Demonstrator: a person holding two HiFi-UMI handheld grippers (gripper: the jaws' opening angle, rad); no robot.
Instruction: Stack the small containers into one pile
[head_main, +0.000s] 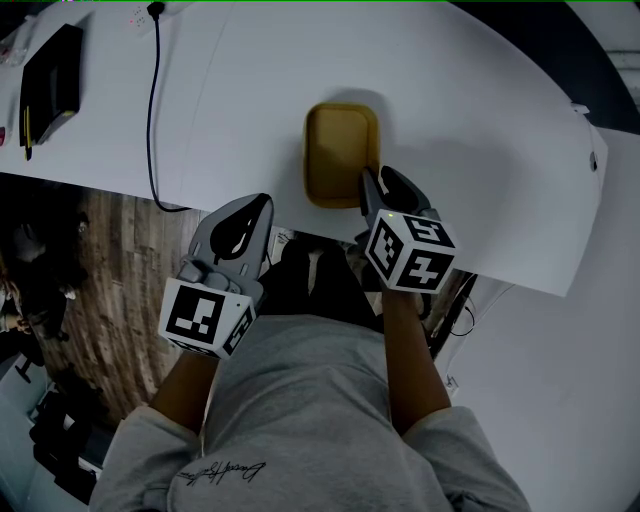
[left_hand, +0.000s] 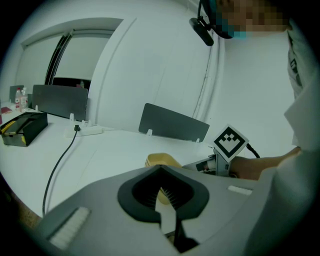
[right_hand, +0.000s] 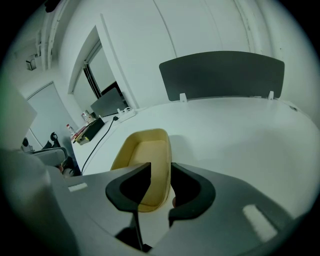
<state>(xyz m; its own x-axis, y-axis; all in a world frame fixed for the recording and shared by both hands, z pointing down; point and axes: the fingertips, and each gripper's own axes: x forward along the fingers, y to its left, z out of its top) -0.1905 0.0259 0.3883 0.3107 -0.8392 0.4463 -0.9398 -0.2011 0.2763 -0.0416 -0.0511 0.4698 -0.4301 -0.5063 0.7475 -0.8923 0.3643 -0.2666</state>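
Yellow container (head_main: 340, 150) (right_hand: 145, 160) (left_hand: 160, 160): I am seeing it lying open side up on the white bench (head_main: 480, 130), close to the front edge. I cannot tell whether it is one piece or several nested.
Right hand-held gripper (head_main: 378, 185) (right_hand: 161, 167): its jaws are standing apart and straddling the container's right wall, one jaw inside the container and the other outside. The pads are not pressing on the wall.
Left hand-held gripper (head_main: 262, 205) (left_hand: 162, 187): I am holding it just off the bench's front edge, to the left of the container and apart from it. Its jaws are sitting together with nothing between them.
Black cable (head_main: 152, 110): it is running across the bench from the far side to the front edge, well to the left of the container.
Black box (head_main: 50, 75): it is lying at the far left corner of the bench.
Grey panel (right_hand: 222, 75): it is standing upright along the far edge of the bench, beyond the container.
Wooden floor (head_main: 110, 260): it is showing below the bench edge, on the left.
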